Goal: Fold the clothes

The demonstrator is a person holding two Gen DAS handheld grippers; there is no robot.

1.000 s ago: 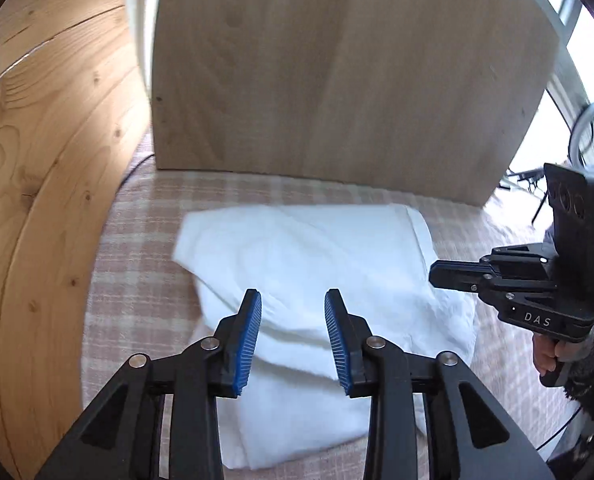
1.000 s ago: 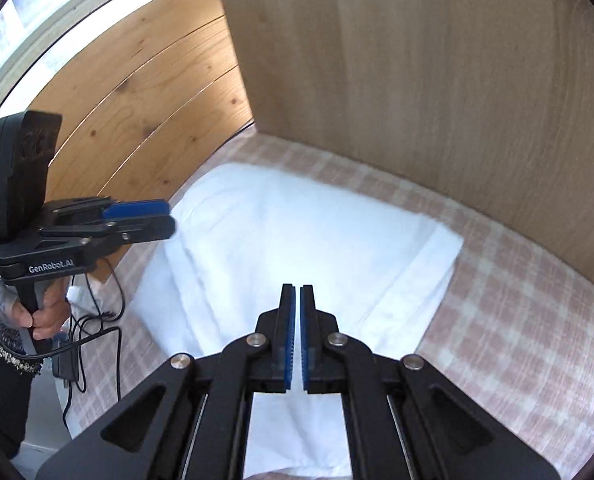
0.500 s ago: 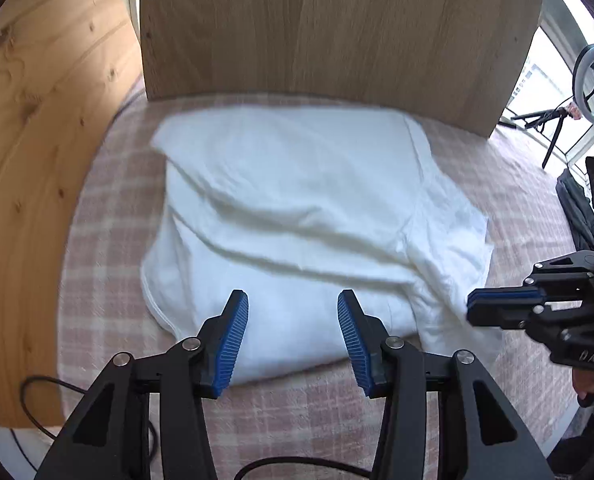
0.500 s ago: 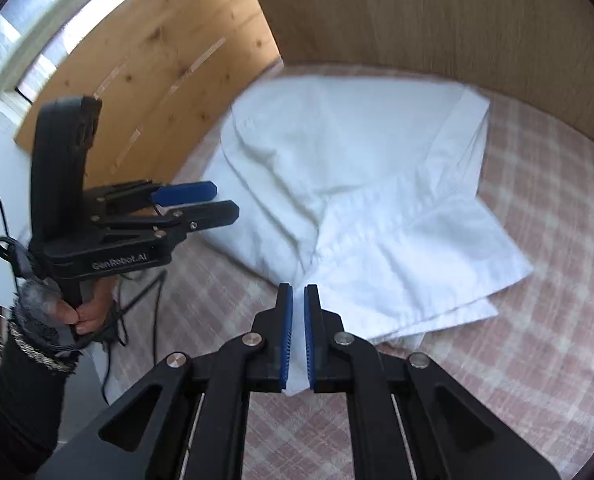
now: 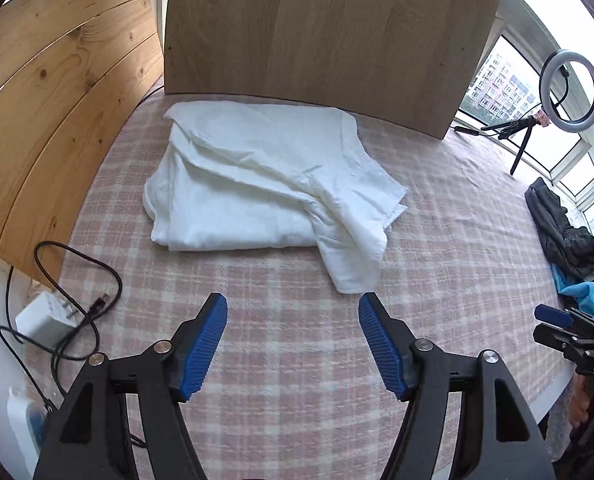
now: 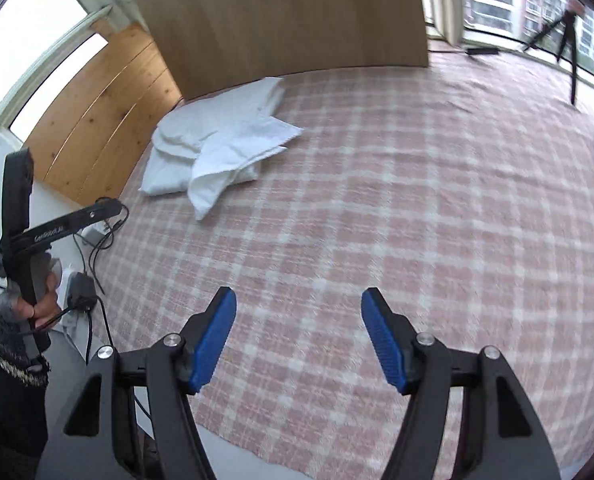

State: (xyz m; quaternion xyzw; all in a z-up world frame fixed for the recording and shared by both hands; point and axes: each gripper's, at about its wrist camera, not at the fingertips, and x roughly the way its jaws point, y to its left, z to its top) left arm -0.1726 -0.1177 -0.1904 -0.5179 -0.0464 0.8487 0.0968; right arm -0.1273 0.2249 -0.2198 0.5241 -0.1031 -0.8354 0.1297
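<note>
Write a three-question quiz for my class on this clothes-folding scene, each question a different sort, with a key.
1. True or false: the left hand-held gripper is shut on the white garment.
2. Multiple choice: the white garment lies nearest to A) the ring light, B) the upright wooden board, C) the dark clothes pile.
3. Fill in: the right hand-held gripper is ____ and holds nothing.

Key: 1 false, it is open and clear of the cloth; 2 B; 3 open.

Wood panels [image 5: 329,32], bright windows [image 5: 577,148], perhaps daylight.
</note>
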